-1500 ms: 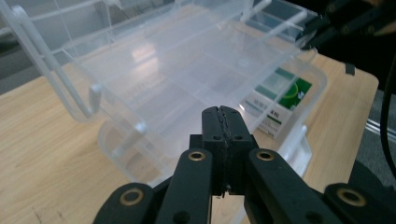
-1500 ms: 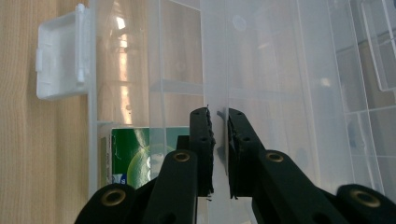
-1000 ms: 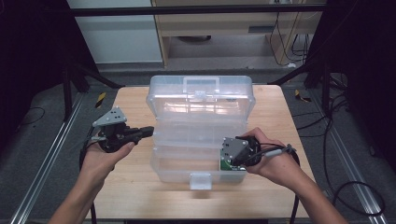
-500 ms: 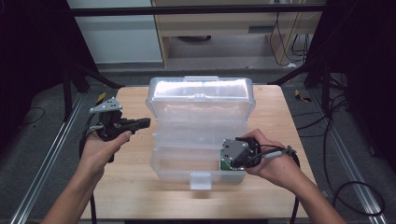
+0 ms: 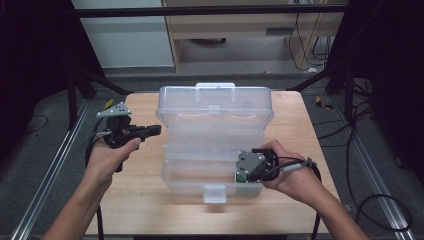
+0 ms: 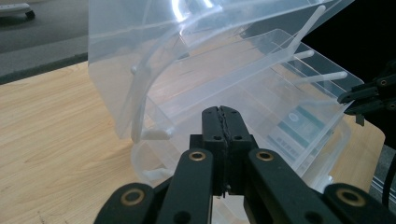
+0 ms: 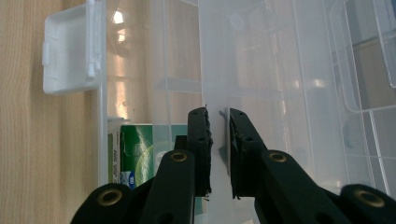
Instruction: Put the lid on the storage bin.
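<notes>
Since the earlier frame our lid (image 5: 215, 107) swung upright over the clear box (image 5: 200, 172) holding a green packet (image 7: 135, 156), left gripper (image 6: 223, 122) empty and closed, right gripper (image 7: 218, 122) pinching a tray wall (image 7: 214, 70).

At six o'clock in the right gripper view, the green-and-white packet (image 7: 135, 154) was half hidden behind the right gripper (image 7: 218, 122), its print unreadable.

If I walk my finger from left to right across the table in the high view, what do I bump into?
Left gripper → clear plastic box → right gripper at the box's near right side → bare right edge of the wooden table.
</notes>
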### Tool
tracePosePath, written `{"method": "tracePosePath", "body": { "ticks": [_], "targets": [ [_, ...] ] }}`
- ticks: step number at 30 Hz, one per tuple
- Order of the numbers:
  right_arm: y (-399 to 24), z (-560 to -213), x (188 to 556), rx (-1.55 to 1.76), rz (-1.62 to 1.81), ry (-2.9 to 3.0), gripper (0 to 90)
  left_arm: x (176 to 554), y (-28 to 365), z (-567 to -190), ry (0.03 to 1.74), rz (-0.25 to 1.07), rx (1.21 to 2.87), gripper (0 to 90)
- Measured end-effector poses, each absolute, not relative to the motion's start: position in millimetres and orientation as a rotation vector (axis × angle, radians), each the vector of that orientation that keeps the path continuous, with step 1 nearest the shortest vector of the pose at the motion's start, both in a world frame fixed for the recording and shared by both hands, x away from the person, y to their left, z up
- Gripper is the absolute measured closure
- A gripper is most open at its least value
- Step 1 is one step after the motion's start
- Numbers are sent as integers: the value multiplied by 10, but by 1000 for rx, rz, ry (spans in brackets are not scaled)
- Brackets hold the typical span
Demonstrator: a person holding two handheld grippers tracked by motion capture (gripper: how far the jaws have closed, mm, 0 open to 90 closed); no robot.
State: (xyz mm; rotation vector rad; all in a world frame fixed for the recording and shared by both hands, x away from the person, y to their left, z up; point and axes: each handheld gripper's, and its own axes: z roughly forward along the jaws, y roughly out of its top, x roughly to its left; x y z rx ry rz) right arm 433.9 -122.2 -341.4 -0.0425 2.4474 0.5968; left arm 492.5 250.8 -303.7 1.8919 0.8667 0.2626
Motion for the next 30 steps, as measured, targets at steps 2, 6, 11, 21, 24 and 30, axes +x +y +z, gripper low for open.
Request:
{"method": "tracePosePath", "body": {
  "ticks": [2, 6, 11, 21, 24, 30],
  "targets": [
    [-1219, -3416, 4336, -44, 594, 2449, 806, 4926, 2507, -3027, 865, 267, 1892, 899],
    [-1222, -3421, 4331, -51, 593, 2456, 807, 4936, 2509, -3020, 867, 268, 1888, 899],
    [-1224, -3451, 4296, -50, 587, 2472, 809, 4921, 2503, -3027, 863, 261, 1884, 899],
    [-1220, -3535, 4233, -6, 613, 2488, 796, 4773, 2516, -3169, 858, 223, 1889, 898],
    [-1259, -3565, 4167, 88, 710, 2479, 758, 4705, 2529, -3232, 850, 219, 1896, 898],
    [-1351, -3476, 3985, 159, 853, 2430, 803, 4605, 2544, -3353, 836, 220, 1908, 898]
  ]
}}
